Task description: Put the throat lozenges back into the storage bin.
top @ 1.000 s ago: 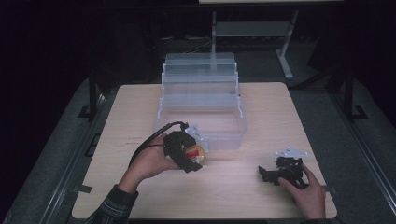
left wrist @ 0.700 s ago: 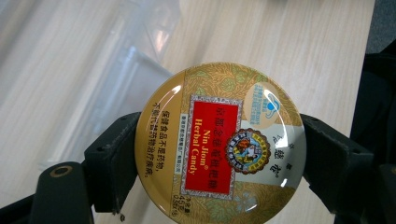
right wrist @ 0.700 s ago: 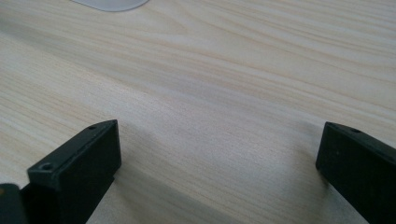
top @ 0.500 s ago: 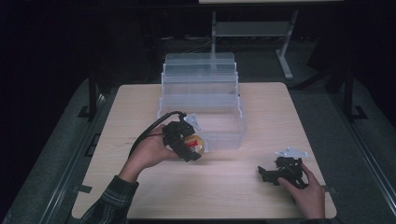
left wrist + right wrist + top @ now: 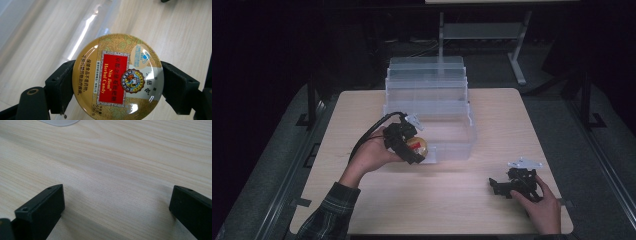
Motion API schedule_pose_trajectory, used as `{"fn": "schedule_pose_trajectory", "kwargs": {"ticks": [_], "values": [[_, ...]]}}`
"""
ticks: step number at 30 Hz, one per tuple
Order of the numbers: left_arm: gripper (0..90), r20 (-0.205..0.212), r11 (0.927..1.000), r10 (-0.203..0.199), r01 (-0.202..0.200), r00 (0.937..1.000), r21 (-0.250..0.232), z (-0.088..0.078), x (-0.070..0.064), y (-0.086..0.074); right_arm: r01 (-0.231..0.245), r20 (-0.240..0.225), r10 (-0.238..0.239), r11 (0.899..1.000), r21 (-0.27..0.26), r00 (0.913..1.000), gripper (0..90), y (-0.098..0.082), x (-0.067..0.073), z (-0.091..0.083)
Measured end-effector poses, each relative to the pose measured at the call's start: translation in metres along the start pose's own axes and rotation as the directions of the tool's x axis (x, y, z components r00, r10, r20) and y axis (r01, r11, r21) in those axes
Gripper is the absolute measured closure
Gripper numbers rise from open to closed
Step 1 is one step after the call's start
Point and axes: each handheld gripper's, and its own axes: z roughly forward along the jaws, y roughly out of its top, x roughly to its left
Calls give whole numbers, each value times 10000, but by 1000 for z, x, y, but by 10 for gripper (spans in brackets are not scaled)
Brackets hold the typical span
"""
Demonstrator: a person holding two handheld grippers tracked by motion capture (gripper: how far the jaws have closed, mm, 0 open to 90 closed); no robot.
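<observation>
A round gold candy tin with a red label sits clamped between the two black jaws of my left gripper. In the high view that gripper holds the tin just above the front left corner of the clear plastic bin, its nearest tier. My right gripper rests low on the table near the front right, held by a hand. Its jaws stand wide apart over bare wood with nothing between them.
The clear bin rises in stepped tiers toward the far side of the wooden table. A cable loops from the left gripper. Dark floor and a metal stand lie beyond the table.
My left gripper has carried the tin up and forward, from the table in front of the bin to its front left corner. The right gripper has stayed put.
</observation>
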Motion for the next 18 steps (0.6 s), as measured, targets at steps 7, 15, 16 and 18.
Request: {"fn": "schedule_pose_trajectory", "kwargs": {"ticks": [7, 15, 16, 18], "values": [[197, -249, 9999, -156, 156, 9996, -14, -3, 10, 2, 4, -2, -4, 10000, -3, 10000, 0, 0, 0, 0], [197, -445, 9988, -480, 477, 9979, -85, -4, 19, 1, 7, 2, -7, 10000, -2, 10000, 0, 0, 0, 0], [197, -485, 9983, -570, 566, 9972, -103, -4, 20, 1, 7, -3, -7, 10000, -1, 10000, 0, 0, 0, 0], [197, -534, 9980, -633, 627, 9966, -124, -4, 23, 0, 11, 3, -11, 10000, -3, 10000, 0, 0, 0, 0]]}}
